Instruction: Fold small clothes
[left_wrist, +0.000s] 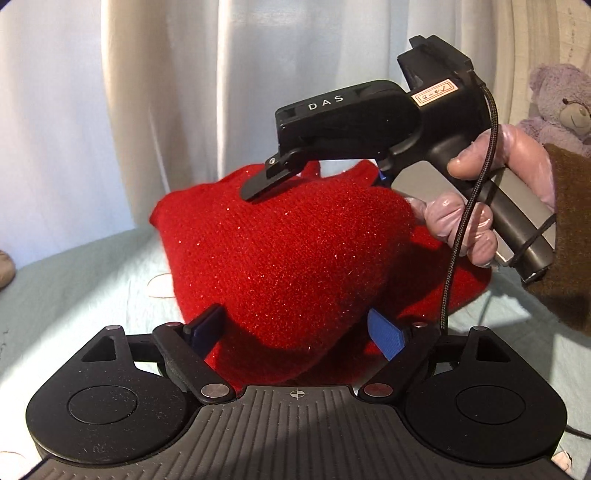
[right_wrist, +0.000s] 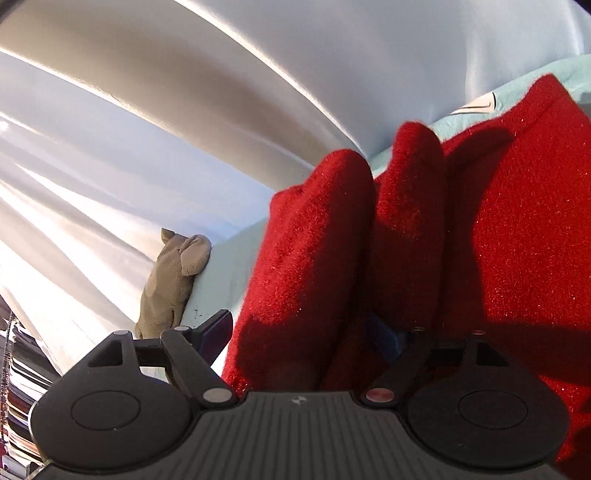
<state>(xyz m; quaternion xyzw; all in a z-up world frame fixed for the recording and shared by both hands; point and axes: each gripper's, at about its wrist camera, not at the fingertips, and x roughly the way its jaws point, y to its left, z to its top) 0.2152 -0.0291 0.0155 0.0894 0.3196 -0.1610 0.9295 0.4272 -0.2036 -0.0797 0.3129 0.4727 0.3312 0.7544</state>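
Note:
A red sparkly knit garment (left_wrist: 280, 254) is lifted above a pale green bed sheet (left_wrist: 92, 280). My left gripper (left_wrist: 295, 332) has its fingers wide apart with a thick fold of the garment bunched between them. My right gripper (left_wrist: 280, 181) shows in the left wrist view, held by a gloved hand, its fingers at the garment's far top edge. In the right wrist view the garment (right_wrist: 461, 240) fills the right half, and a fold lies between the right gripper's (right_wrist: 306, 339) spread fingers.
White curtains (left_wrist: 166, 92) hang behind the bed. A purple plush bear (left_wrist: 561, 99) sits at the far right. A beige plush toy (right_wrist: 170, 280) lies at the sheet's edge in the right wrist view. Stacked items (right_wrist: 18, 387) show at the lower left.

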